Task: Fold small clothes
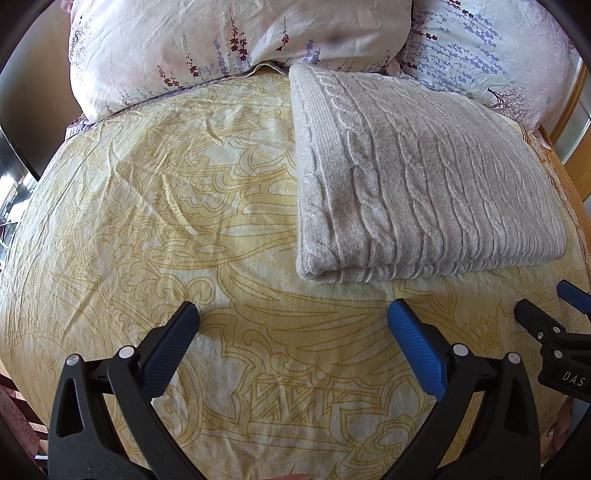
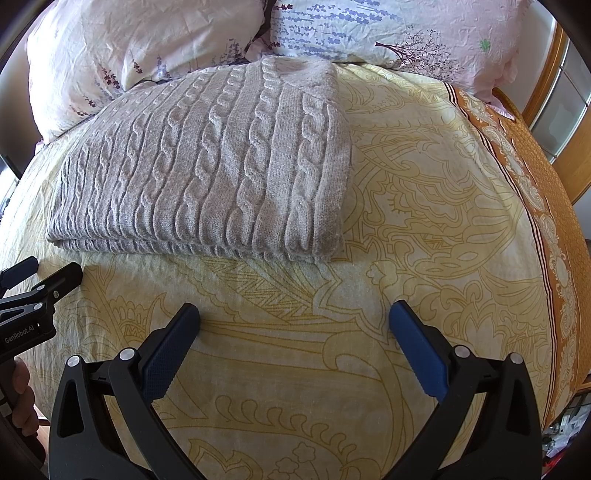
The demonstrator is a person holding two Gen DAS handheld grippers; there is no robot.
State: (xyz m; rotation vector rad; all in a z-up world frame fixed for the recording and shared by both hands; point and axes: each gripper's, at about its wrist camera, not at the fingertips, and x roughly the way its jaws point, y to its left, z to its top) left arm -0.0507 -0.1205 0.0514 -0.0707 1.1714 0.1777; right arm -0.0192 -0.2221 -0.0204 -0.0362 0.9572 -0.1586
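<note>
A grey cable-knit sweater (image 1: 417, 177) lies folded into a flat rectangle on the yellow patterned bedspread (image 1: 166, 206); it also shows in the right wrist view (image 2: 207, 166). My left gripper (image 1: 293, 314) is open and empty, hovering over the bedspread just in front of the sweater's near left corner. My right gripper (image 2: 294, 315) is open and empty, in front of the sweater's near right corner. Each gripper shows at the edge of the other's view: the right one (image 1: 546, 306), the left one (image 2: 44, 277).
Two floral pillows (image 1: 221, 44) (image 2: 388, 33) lie behind the sweater at the head of the bed. An orange patterned border (image 2: 546, 206) runs along the bed's right edge, with a wooden frame (image 2: 550, 62) beyond it. The bedspread (image 2: 424, 221) stretches right of the sweater.
</note>
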